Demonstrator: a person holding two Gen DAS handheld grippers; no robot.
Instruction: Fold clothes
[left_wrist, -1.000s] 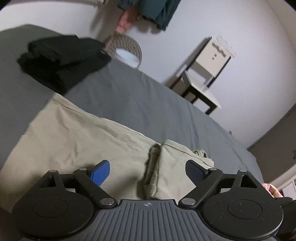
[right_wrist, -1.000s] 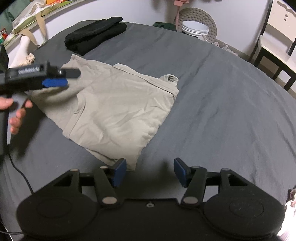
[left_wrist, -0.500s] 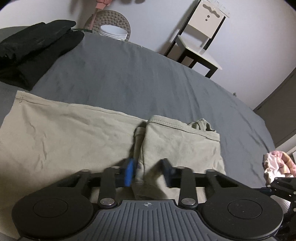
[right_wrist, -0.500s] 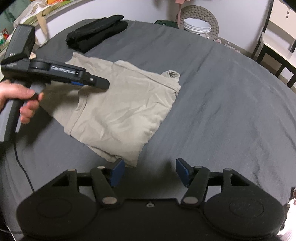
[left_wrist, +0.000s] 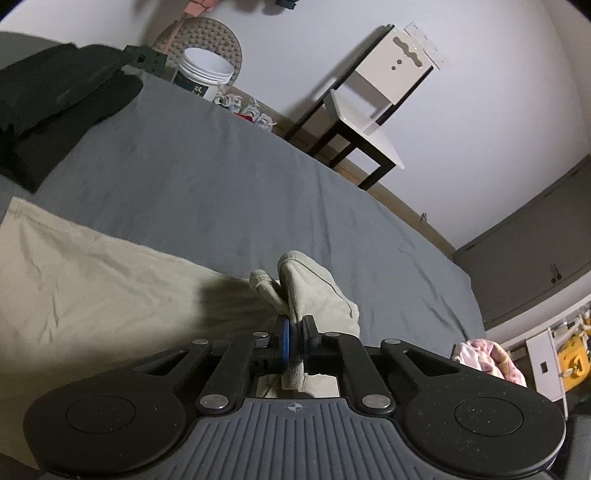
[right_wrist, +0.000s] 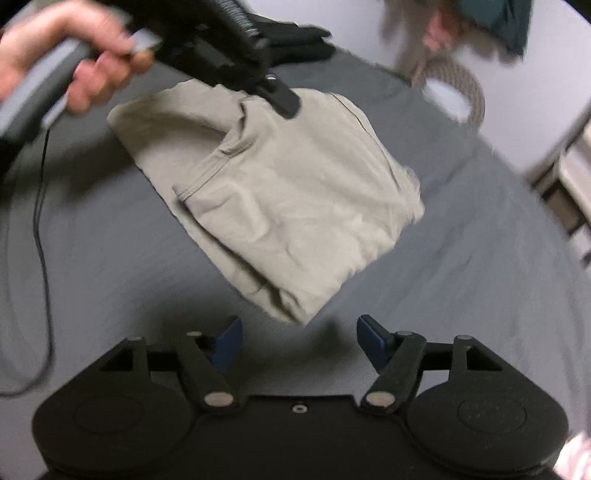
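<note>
A beige garment (right_wrist: 288, 206) lies partly folded on the grey bed (right_wrist: 461, 258). In the left wrist view my left gripper (left_wrist: 294, 341) is shut on a bunched fold of the beige garment (left_wrist: 306, 291), with cloth pinched between its blue pads. The right wrist view shows that same left gripper (right_wrist: 284, 101), held by a hand (right_wrist: 70, 62), gripping the garment's far upper edge. My right gripper (right_wrist: 299, 341) is open, hovering just short of the garment's near corner, nothing between its fingers.
Folded black clothes (left_wrist: 55, 107) sit at the bed's far left. Beyond the bed stand a white bucket (left_wrist: 207, 77), a white chair (left_wrist: 376, 110) and a pink cloth pile (left_wrist: 487, 360). A cable (right_wrist: 40, 229) trails across the bed's left side.
My left gripper went from wide open to shut on the beige garment's fold. The right gripper moved closer to the garment's near corner and stayed open.
</note>
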